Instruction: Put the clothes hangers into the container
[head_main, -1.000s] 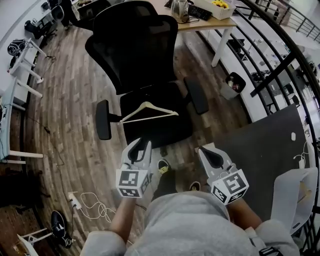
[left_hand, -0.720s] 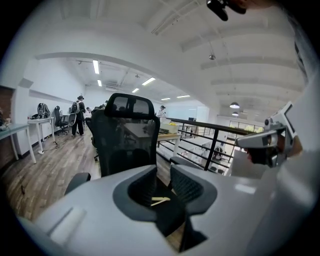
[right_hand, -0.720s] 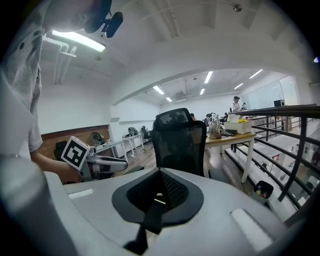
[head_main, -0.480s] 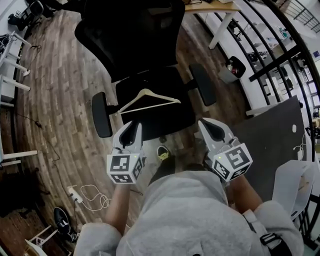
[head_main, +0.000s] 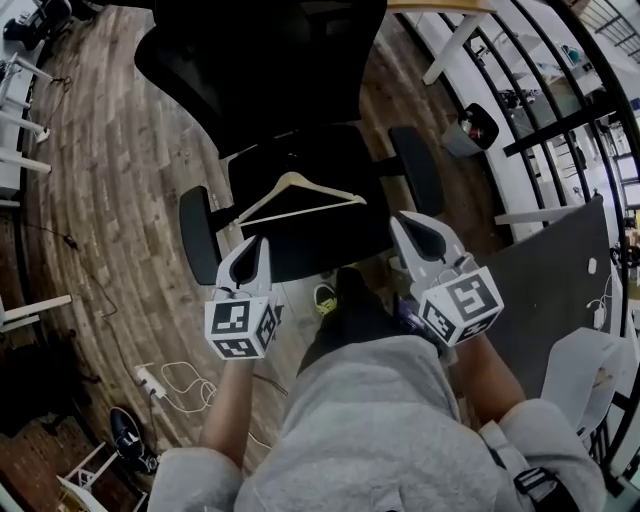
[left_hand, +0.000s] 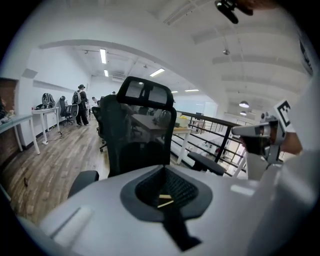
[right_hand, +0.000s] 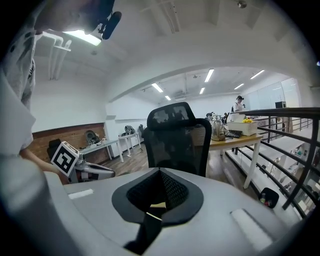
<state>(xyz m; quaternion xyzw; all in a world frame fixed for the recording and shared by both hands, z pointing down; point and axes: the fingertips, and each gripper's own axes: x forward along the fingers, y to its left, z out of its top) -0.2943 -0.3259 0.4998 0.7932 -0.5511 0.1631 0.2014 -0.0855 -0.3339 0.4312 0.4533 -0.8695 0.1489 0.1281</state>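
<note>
A wooden floor (head_main: 100, 150) filled the left side of the head view, with a dark mat (head_main: 540, 290) lying on it at the right. A black office chair (head_main: 270, 70) stood in the upper middle, its mesh back toward the top edge and its seat facing the person, an armrest on each side. The person's grey top (head_main: 370, 430) took up the lower middle of the frame. The left gripper (head_main: 262, 239) sat low and left of centre, beside the chair's left armrest; its jaws had just been closing and were now together with nothing between them. The right gripper (head_main: 397, 217) sat right of centre at the seat's front corner, jaws likewise pressed together and empty. The wooden clothes hanger (head_main: 292, 180) lay flat on the chair seat in the middle of the frame, hook pointing toward the backrest, just above and between the two grippers and touched by neither
</note>
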